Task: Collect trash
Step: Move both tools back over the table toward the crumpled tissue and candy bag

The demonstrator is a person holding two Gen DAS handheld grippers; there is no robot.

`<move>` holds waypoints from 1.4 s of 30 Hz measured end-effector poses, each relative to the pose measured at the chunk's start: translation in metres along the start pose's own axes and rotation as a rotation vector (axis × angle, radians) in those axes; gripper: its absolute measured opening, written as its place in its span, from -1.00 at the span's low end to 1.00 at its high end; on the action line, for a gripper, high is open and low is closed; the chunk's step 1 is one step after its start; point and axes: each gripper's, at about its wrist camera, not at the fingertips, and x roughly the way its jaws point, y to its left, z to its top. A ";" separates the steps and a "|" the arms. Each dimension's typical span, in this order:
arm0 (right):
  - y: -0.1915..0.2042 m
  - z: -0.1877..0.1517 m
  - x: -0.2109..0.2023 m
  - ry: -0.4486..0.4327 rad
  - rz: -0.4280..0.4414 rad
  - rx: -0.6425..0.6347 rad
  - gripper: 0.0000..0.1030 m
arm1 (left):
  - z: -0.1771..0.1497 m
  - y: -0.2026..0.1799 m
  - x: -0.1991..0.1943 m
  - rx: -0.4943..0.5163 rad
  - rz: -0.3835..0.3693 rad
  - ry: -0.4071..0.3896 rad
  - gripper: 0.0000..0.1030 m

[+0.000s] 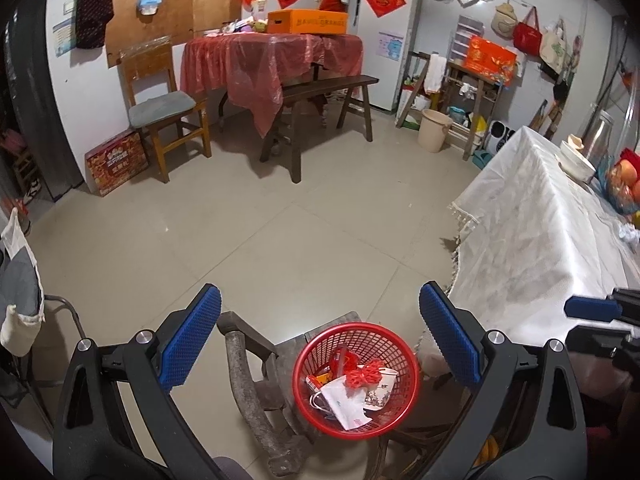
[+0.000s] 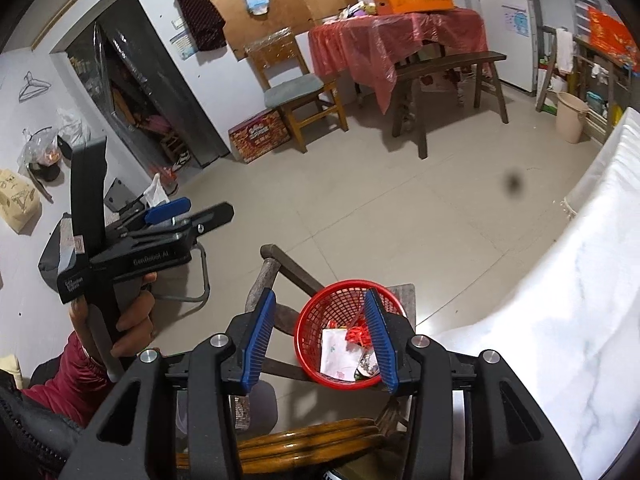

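Red plastic mesh basket (image 1: pixel 356 376) holds crumpled paper (image 1: pixel 346 406); both your hand-held grippers stand released, empty. Only your right view shows your left hand (image 2: pixel 128 320).

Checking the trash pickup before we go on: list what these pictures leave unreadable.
- Red basket: lower contents, both views, buried under white paper.
- Crumpled scrap on the white tablecloth: left wrist view, cut by the edge.
- Right gripper: right finger hides the basket's far side.

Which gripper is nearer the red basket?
Right. The right gripper hangs open just above the red basket, one finger over its rim. The left gripper, also open and empty, is held higher and off to the side.
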 end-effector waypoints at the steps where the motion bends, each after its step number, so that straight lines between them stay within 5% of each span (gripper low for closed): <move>1: -0.001 -0.002 -0.003 -0.006 -0.003 0.000 -0.10 | 0.000 -0.005 -0.001 0.013 0.001 -0.003 0.86; 23: -0.045 -0.023 -0.115 -0.261 -0.122 0.082 0.11 | 0.006 -0.110 -0.052 0.231 -0.070 -0.160 0.87; 42: -0.124 -0.101 -0.243 -0.523 -0.315 0.253 0.38 | 0.004 -0.234 -0.097 0.367 -0.242 -0.256 0.87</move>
